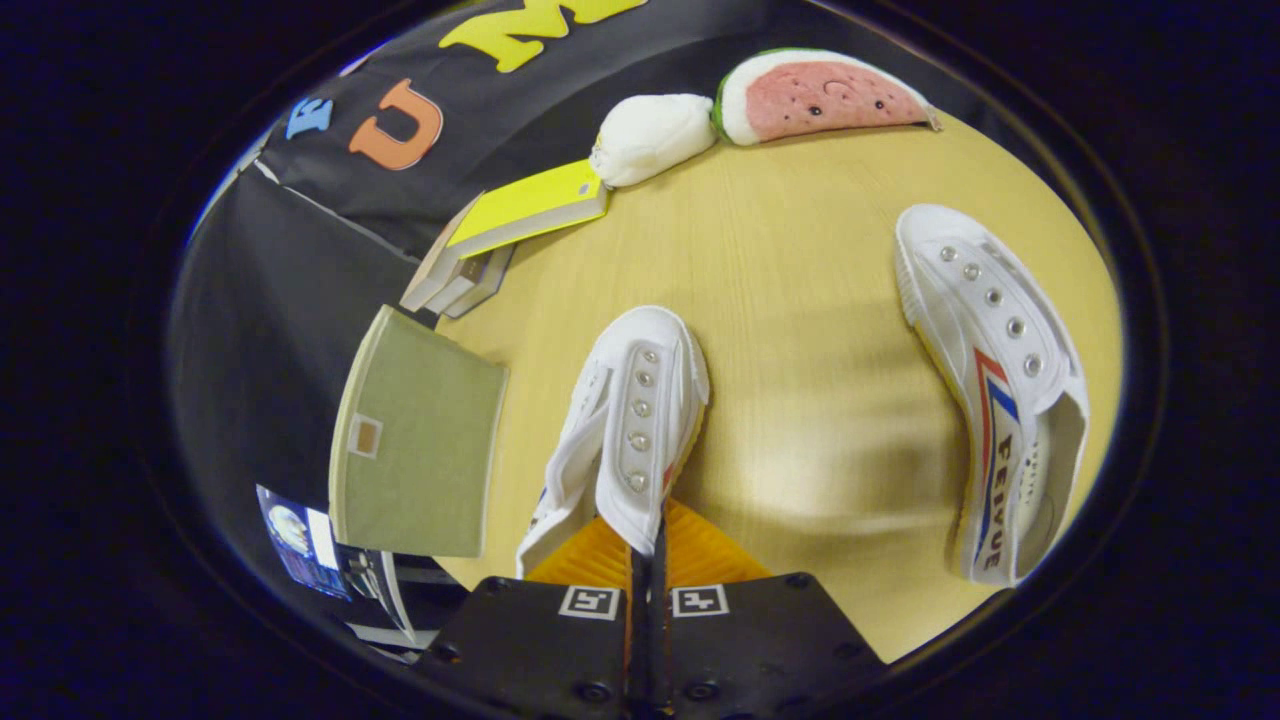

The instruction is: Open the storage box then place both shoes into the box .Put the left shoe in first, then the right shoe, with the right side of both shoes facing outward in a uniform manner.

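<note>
Fingers (648, 545) are pinched tight together on the tongue edge of a white shoe (630, 420), both of them pressing the fabric, and the shoe stretches straight ahead of them with its toe pointing away. Off to the right of the fingers, well apart, the second white shoe (995, 370) lies on its side on the pale wooden bench (800, 300), striped flank showing. Left of the fingers sits the olive-green storage box (420, 445), lid shut, at the bench's edge. Beyond the held shoe, a yellow-covered book (530, 205) rests on a small stack, with a white plush (652, 135) just beside it and a watermelon-slice plush (820, 95) touching that.
</note>
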### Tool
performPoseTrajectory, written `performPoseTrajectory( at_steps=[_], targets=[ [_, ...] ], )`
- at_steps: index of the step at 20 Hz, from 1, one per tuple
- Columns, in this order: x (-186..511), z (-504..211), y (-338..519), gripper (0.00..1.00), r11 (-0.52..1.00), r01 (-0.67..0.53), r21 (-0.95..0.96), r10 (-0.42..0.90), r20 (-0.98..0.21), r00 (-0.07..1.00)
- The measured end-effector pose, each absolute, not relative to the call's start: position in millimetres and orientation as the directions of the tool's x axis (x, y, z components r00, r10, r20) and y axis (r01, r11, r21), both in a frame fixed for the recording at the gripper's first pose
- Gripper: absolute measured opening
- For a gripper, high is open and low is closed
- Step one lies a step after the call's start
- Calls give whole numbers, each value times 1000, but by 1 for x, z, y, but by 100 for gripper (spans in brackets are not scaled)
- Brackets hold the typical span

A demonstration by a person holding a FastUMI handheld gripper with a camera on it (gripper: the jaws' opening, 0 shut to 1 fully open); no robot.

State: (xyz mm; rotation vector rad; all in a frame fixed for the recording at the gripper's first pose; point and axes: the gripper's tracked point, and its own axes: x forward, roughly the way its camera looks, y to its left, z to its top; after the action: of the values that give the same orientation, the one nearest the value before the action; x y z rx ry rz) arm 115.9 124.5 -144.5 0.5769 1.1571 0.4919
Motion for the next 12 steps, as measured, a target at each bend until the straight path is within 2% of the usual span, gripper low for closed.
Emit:
performPoseTrajectory(
  at_steps=[4, 12],
  targets=[
    [105, -105, 150, 5, 682, -40, 731, 687, -620, 378],
    [100, 26, 228, 5, 653, -100, 750, 676, -519, 523]
  ],
)
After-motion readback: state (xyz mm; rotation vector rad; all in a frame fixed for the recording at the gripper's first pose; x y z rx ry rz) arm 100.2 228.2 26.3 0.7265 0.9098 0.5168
